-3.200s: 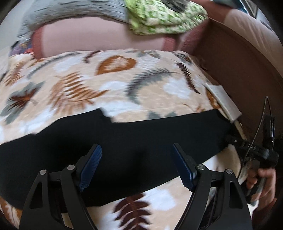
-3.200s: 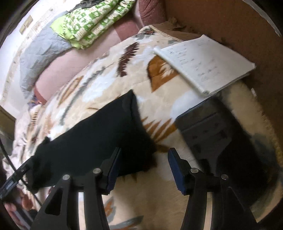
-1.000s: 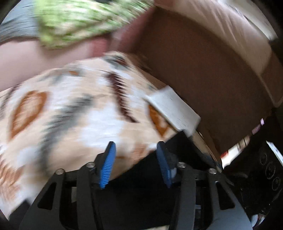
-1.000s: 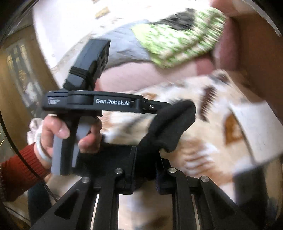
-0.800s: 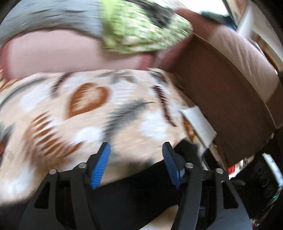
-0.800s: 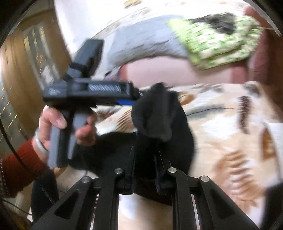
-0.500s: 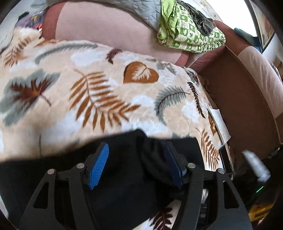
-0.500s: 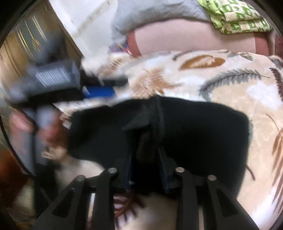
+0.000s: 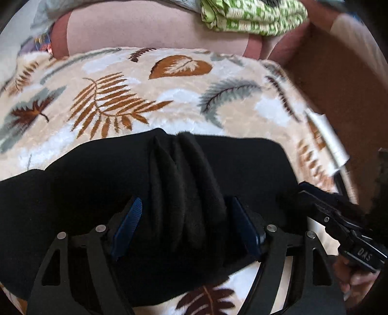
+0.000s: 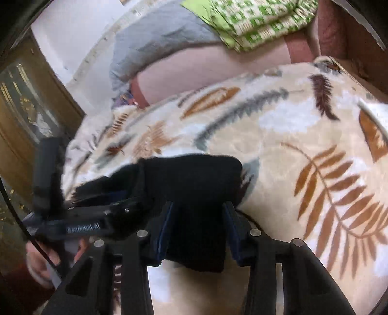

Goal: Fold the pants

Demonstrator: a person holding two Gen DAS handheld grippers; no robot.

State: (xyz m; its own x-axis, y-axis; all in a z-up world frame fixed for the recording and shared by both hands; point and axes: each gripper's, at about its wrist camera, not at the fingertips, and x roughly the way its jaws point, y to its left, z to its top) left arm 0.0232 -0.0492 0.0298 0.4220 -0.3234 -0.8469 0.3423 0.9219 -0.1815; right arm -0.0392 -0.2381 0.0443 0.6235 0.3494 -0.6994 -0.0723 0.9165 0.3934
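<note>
Black pants [image 9: 84, 184] lie across a leaf-print blanket [image 9: 116, 101], folded over with a bunched ridge in the middle. My left gripper [image 9: 186, 225] straddles that ridge with its jaws apart. My right gripper [image 10: 197, 232] has its jaws part open around a black fold of the pants [image 10: 194, 179]. The right gripper also shows at the right edge of the left wrist view [image 9: 334, 213]. The left gripper shows at the left in the right wrist view [image 10: 101, 215].
A green patterned cloth [image 9: 252, 17] and a grey quilt [image 10: 157, 41] lie on the pink sofa back [image 9: 145, 31]. A white notebook [image 9: 327, 138] lies at the blanket's right edge beside a brown panel [image 9: 339, 80]. A wooden cabinet [image 10: 26, 109] stands at left.
The right gripper carried the pants end leftward over the rest, laid it down and loosened its jaws. The left gripper swung back over the pants' bunched middle.
</note>
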